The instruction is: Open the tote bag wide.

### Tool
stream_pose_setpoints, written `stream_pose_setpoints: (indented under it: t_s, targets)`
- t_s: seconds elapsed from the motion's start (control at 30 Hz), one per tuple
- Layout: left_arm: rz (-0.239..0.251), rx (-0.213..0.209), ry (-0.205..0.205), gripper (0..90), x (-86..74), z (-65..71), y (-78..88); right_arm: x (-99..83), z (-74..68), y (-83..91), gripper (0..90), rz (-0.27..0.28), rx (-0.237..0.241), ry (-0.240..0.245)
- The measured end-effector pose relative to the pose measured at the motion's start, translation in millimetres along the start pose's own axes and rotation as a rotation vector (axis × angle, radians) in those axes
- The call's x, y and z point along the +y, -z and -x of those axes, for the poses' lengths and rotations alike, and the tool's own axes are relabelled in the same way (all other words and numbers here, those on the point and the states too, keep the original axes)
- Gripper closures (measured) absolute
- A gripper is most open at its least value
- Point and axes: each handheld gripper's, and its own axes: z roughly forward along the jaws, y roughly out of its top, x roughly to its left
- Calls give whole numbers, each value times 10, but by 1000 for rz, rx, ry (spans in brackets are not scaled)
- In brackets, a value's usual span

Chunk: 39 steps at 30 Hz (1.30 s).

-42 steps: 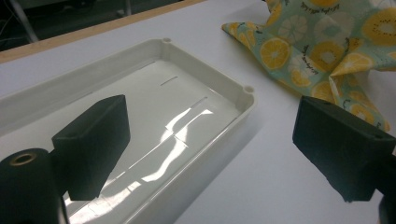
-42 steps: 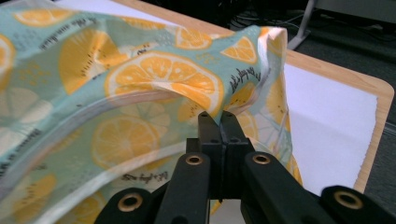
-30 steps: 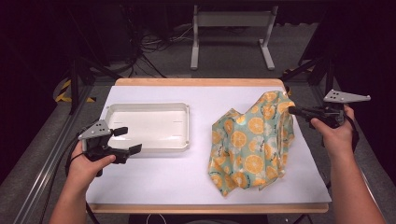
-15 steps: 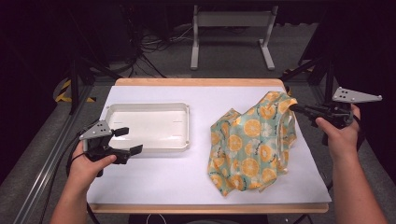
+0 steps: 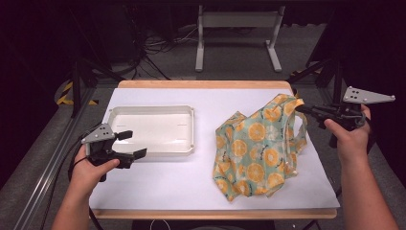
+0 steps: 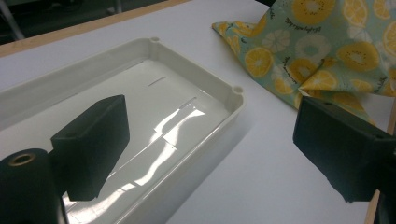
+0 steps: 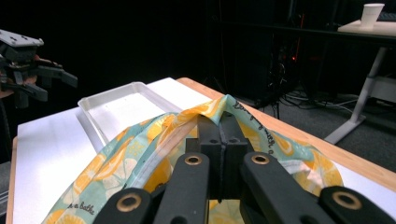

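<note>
Now your right hand-held gripper (image 5: 302,109), pinching the fruit-print bag (image 5: 256,148) by its top edge, has lifted it slightly higher off the counter (image 5: 158,177); it mostly rests there, beside the white tray (image 5: 151,109). Your left hand-held gripper (image 5: 132,144) waits spread.

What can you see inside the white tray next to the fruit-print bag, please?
Inside the white tray only its glossy bare floor shows, with two faint slot marks. In the left gripper view, one jaw of the open left claw covers a patch of the floor, so that part cannot be checked.
</note>
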Motion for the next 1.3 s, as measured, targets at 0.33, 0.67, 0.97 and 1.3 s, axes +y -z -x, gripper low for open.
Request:
stream_pose_setpoints:
  t_s: [0.33,0.67,0.97,1.3]
  targets:
    - [-19,6,13,118,2,6,-20,97,-50,-34,900,38,29,10]
    - [-10,1,8,121,44,67,-71,275,-211,-162,900,33,74,48]
    - [5,9,28,129,104,94,-116,411,-343,-308,900,35,116,73]
    - [18,-21,-3,123,259,183,-242,501,-444,-440,900,43,153,77]
